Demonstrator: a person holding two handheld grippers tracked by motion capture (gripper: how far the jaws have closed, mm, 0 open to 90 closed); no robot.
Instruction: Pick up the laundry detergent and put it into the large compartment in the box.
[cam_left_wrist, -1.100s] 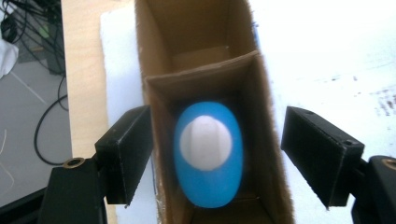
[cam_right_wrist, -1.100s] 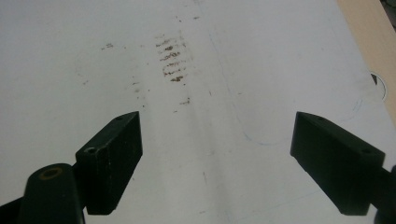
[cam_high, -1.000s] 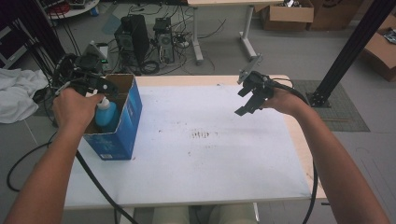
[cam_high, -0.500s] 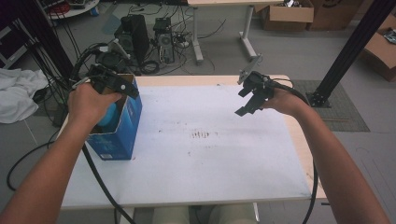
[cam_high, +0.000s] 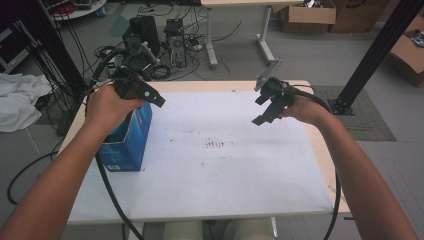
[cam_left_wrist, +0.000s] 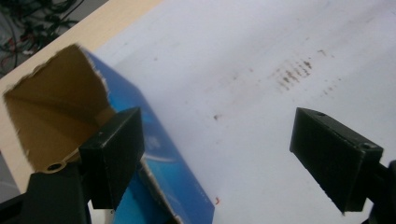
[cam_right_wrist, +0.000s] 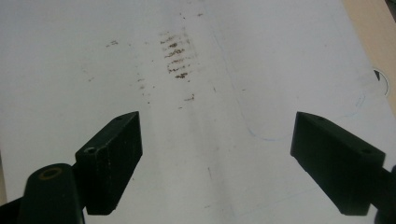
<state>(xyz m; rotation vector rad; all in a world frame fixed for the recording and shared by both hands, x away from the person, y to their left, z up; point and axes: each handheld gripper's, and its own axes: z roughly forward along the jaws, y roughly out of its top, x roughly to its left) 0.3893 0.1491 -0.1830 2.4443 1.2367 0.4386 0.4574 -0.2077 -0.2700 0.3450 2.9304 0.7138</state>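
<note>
The left gripper (cam_high: 150, 95) hovers over the far end of the blue box (cam_high: 129, 145), with its jaws spread wide and nothing between them; they have just been opening. In the left gripper view the box's (cam_left_wrist: 159, 158) torn open top lies under the left-hand jaw, which seems clear of the cardboard. The box stands at the table's (cam_high: 225, 200) left edge, opening upward, long side running away from the person. The left forearm reaches forward over it. The right gripper (cam_high: 267, 107) hangs wide open and empty above the table's far right, well apart from the box, wrist bent downward.
</note>
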